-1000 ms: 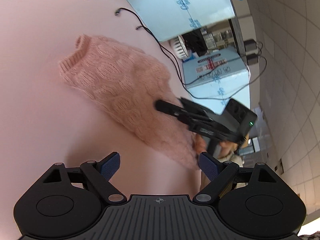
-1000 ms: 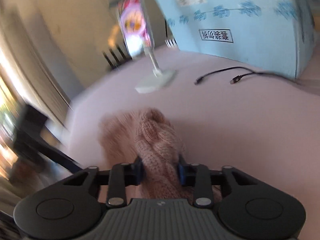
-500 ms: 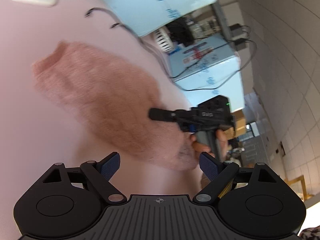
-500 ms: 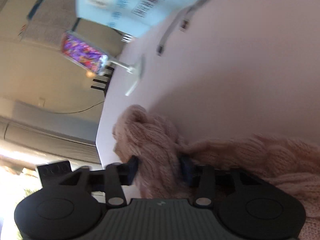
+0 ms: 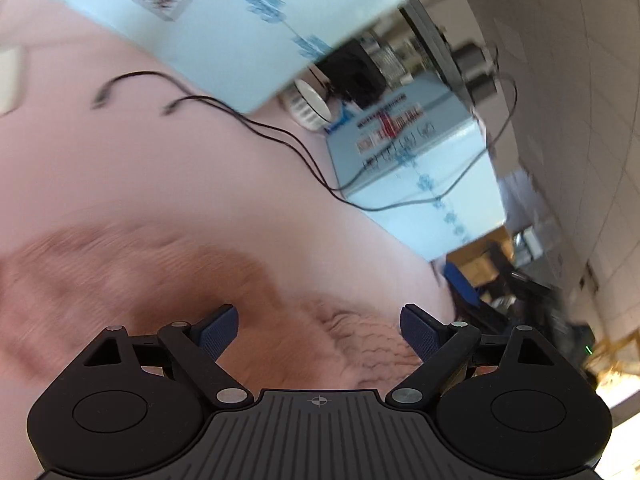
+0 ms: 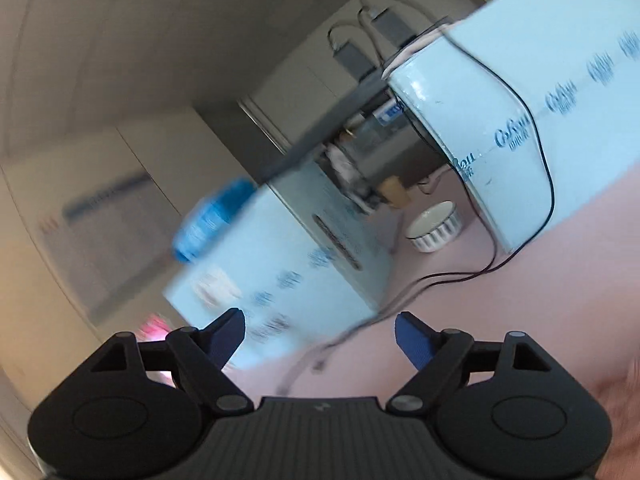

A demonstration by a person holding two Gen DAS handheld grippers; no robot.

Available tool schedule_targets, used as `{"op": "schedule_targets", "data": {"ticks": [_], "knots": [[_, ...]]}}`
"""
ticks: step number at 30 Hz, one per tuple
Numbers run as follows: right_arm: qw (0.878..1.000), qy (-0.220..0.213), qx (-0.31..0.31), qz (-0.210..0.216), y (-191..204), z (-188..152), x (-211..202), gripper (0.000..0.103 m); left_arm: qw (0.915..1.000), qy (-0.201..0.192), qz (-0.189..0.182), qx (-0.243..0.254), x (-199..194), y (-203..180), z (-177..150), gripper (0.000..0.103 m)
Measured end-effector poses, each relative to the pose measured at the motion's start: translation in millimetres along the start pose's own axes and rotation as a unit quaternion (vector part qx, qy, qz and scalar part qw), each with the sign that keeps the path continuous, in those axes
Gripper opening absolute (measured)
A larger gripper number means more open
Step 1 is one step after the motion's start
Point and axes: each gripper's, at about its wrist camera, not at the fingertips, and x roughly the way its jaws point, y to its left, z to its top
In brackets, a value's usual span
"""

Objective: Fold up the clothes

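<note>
A pink knitted sweater [image 5: 168,280] lies on the pink table [image 5: 120,168], blurred by motion, spread across the lower part of the left wrist view. My left gripper [image 5: 319,326] is open and empty, low over the sweater's near edge. My right gripper [image 6: 320,332] is open and empty, tilted up and away from the table; only a blurred pink edge of the sweater [image 6: 624,384] shows at the lower right of its view.
Two light blue cartons [image 5: 224,20] [image 5: 420,168] stand at the table's far side, with black cables [image 5: 280,136] trailing across the table. A white round roll [image 6: 434,228] sits between the cartons. A white object [image 5: 8,80] is at the left edge.
My right gripper has let go of the sweater, opened and swung up away from it. My left gripper has moved down close over the sweater.
</note>
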Motion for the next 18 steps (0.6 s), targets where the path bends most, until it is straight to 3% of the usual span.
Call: {"op": "schedule_targets", "data": {"ticks": [3,5,8,11,15,18], "knots": [[0.997,0.076,0.011,0.028,-7,-27,9,0.089,0.9989,0.012,0.044,-0.007,29,6,8,0.09],[0.994,0.106,0.001,0.023,-9,-43,13,0.089,0.9988,-0.001,0.043,-0.025,39,17,11,0.09],[0.991,0.125,-0.037,-0.014,-1,-69,34,0.088,0.9981,-0.016,0.041,-0.044,37,19,8,0.09],[0.982,0.169,-0.002,-0.089,-7,-80,61,0.087,0.9976,-0.016,0.037,-0.056,26,17,5,0.09],[0.979,0.18,-0.001,-0.097,-9,-88,70,0.088,0.9977,-0.021,0.02,-0.061,-2,13,9,0.09],[0.98,0.174,0.014,-0.091,-12,-89,64,0.087,0.9973,-0.047,0.035,-0.044,-13,11,14,0.09]]}}
